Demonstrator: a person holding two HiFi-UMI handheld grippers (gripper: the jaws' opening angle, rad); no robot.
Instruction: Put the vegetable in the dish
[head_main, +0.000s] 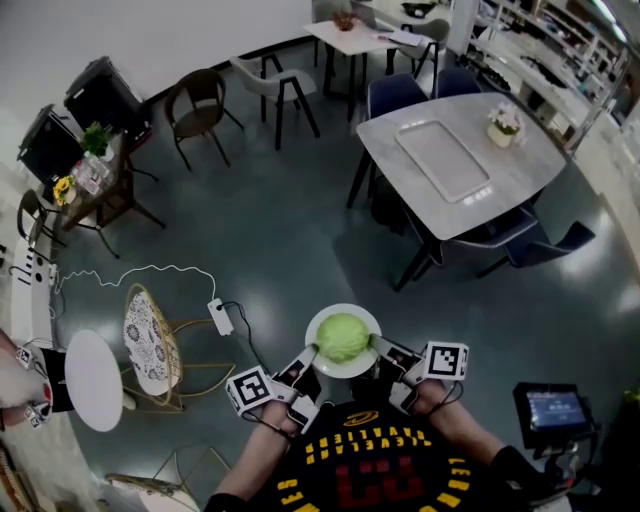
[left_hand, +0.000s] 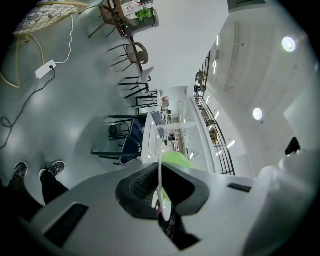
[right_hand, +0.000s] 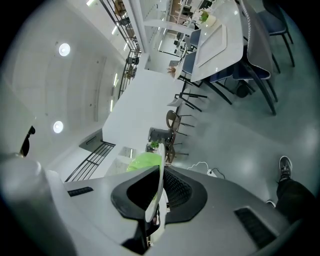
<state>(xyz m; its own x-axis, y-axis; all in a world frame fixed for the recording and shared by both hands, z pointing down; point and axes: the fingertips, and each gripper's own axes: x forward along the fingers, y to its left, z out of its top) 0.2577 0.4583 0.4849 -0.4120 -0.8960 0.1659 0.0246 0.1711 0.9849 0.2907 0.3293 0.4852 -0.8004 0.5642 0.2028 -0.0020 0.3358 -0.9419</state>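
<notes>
A green cabbage (head_main: 343, 337) lies on a white dish (head_main: 327, 365) held in the air in front of the person. My left gripper (head_main: 307, 358) is shut on the dish's left rim and my right gripper (head_main: 382, 349) is shut on its right rim. In the left gripper view the dish rim (left_hand: 160, 185) runs edge-on between the jaws of the left gripper (left_hand: 161, 197), with the cabbage (left_hand: 176, 160) beyond. In the right gripper view the rim (right_hand: 156, 197) shows edge-on inside the right gripper (right_hand: 156, 202), the cabbage (right_hand: 143, 162) past it.
A grey table (head_main: 470, 165) with a tray (head_main: 440, 158) and flowers stands ahead right, dark chairs round it. A wicker chair (head_main: 152, 345), a round white table (head_main: 92, 380) and a power strip (head_main: 220, 316) on its cable are at left. A screen device (head_main: 552, 410) is at right.
</notes>
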